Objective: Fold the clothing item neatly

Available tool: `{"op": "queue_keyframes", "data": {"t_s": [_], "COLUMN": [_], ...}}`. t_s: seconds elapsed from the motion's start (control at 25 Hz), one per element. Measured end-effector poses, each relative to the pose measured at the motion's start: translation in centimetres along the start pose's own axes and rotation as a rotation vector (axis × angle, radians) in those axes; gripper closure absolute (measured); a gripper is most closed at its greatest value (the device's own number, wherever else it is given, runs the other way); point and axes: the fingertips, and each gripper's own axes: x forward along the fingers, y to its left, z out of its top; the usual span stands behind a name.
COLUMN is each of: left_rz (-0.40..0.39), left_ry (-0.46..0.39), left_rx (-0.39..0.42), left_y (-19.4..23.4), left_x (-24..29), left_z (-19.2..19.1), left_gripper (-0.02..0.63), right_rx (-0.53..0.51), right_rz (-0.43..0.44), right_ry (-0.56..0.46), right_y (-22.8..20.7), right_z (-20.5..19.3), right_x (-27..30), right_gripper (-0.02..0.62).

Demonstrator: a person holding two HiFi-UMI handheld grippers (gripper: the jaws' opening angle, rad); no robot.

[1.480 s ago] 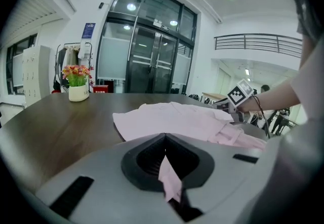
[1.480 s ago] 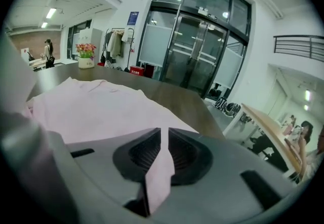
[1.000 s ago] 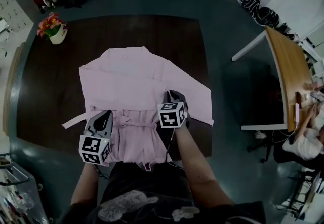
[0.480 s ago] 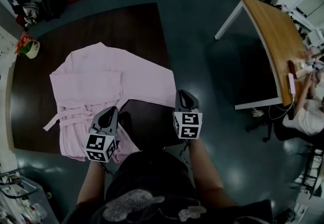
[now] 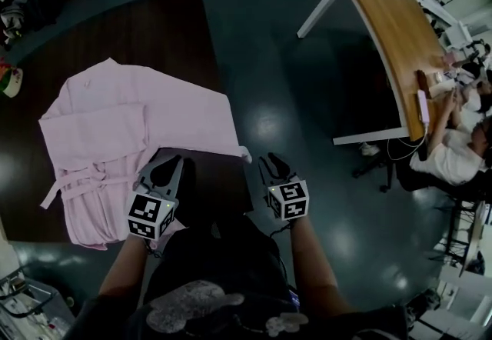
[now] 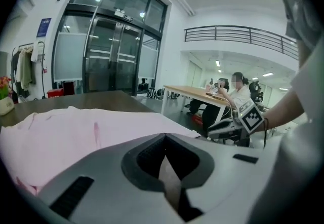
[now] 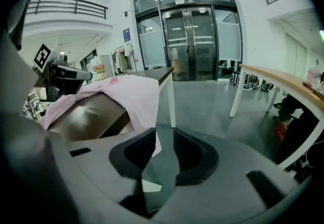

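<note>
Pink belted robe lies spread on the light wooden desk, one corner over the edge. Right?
No: the pink belted robe lies spread on the dark brown table, one corner over the edge; the head view shows the light wooden desk standing apart.

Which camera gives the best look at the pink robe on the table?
The head view: it shows nearly the whole robe lying on the dark table, belt included. The left gripper view sees it low and edge-on; the right gripper view catches only one corner at the table's edge.
</note>
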Motion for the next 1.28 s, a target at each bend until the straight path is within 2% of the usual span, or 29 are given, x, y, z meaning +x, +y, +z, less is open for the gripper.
{"op": "queue_keyframes", "data": {"t_s": [0.16,0.32,0.44,0.6,0.8,0.88,0.92,0.96,1.0,1.12,1.28], "left_rz": [0.030,0.089,0.136,0.202,0.262,0.287,0.298,0.306,0.313,0.327,0.327], "left_ry": [0.030,0.060,0.073,0.090,0.091,0.089,0.086,0.083,0.079,0.057,0.013], "left_rx": [-0.002,-0.036,-0.074,-0.096,-0.122,-0.132,-0.136,-0.140,-0.143,-0.151,-0.152], "left_y": [-1.6,-3.9,-5.6,-7.1,-8.1,-8.1,-8.1,-8.1,-8.1,-7.9,-6.9], "left_x": [1.2,2.3,2.5,2.1,1.7,1.3,1.1,0.9,0.6,0.0,-0.7], "left_z": [-0.1,-0.1,-0.4,-1.0,-1.6,-1.7,-1.8,-1.8,-1.8,-1.6,-1.2], "left_gripper": [0.595,0.595,0.595,0.595,0.595,0.595,0.595,0.595,0.595,0.595,0.595], "right_rx": [-0.016,-0.045,-0.066,-0.090,-0.102,-0.126,-0.137,-0.145,-0.149,-0.151,-0.150], "right_rz": [0.118,0.205,0.219,0.312,0.388,0.384,0.368,0.349,0.335,0.305,0.196], "right_ry": [0.059,0.095,0.089,0.102,0.064,0.074,0.081,0.085,0.086,0.082,0.031], "right_y": [1.1,1.4,0.6,1.5,2.5,2.7,2.4,2.1,1.8,0.8,-1.7], "right_z": [-3.4,-5.3,-5.8,-5.8,-5.0,-4.9,-5.0,-5.0,-5.0,-4.4,-1.9], "right_x": [1.2,2.6,4.1,5.3,5.2,5.2,5.2,5.1,5.0,4.2,2.6], "right_gripper": [0.477,0.469,0.469,0.471,0.471,0.472,0.494,0.557,0.571,0.577,0.577]}}
